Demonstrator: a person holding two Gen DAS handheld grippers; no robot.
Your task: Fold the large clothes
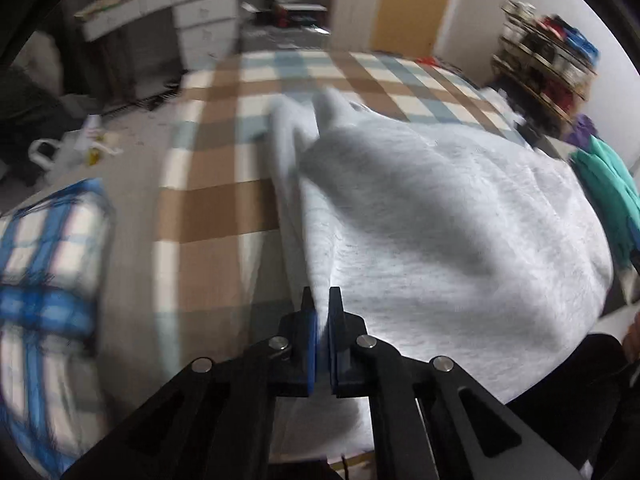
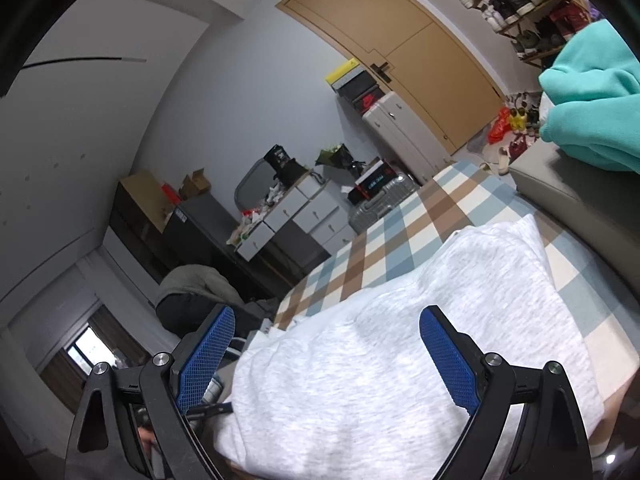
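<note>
We are folding a pale grey sweatshirt [image 1: 440,220] that lies spread on the checked bedcover [image 1: 224,208], with a teal garment [image 2: 592,112] heaped well apart at the far right edge of the bed. The step in hand, as we judge it, is carrying one side edge of the sweatshirt across the body to make a lengthwise fold. To do it well we should keep the pinched edge taut and low, draw it straight over so the fold line runs parallel to the garment's side, and lay it down flat before letting go; the free hand can pin or smooth the body so the cloth does not drag or bunch. Our left gripper [image 1: 323,304] is clamped on a raised ridge of the grey cloth, its blue pads pressed together with the fabric running up between them. Our right gripper [image 2: 328,356] stands wide apart above the near part of the sweatshirt, its blue fingers [image 2: 448,364] holding nothing; whether they brush the cloth we cannot tell.
</note>
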